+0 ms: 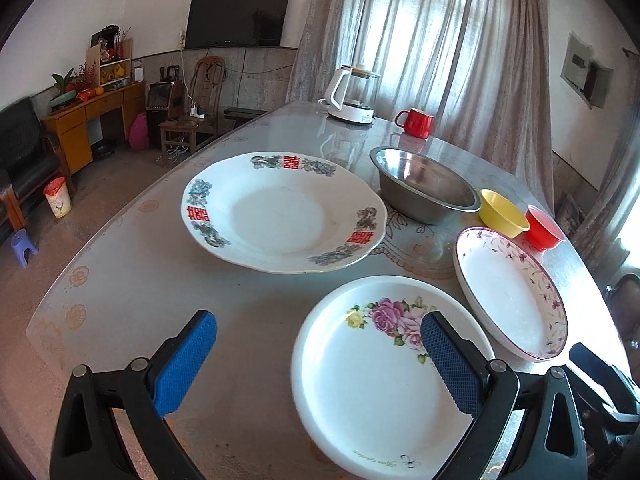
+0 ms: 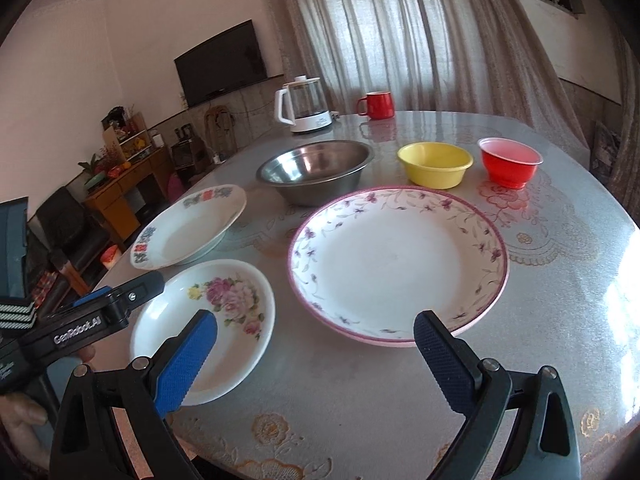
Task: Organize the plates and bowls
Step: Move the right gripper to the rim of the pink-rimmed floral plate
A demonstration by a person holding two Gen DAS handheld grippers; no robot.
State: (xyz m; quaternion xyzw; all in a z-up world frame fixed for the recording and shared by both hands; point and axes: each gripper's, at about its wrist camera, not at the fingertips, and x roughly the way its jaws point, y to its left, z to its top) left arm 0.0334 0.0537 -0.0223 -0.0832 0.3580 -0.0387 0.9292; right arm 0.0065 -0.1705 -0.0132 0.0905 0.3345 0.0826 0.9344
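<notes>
Blue fingers of the left gripper and right gripper are wide apart above plates on the table.

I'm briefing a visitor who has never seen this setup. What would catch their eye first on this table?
Probably the three plates up front: the rose-printed plate nearest the left claw, the pink-rimmed plate with purple flowers ahead of the open right claw, and the plate with red characters further left. Behind them stands a row of bowls: steel bowl, yellow bowl, red bowl.
</notes>
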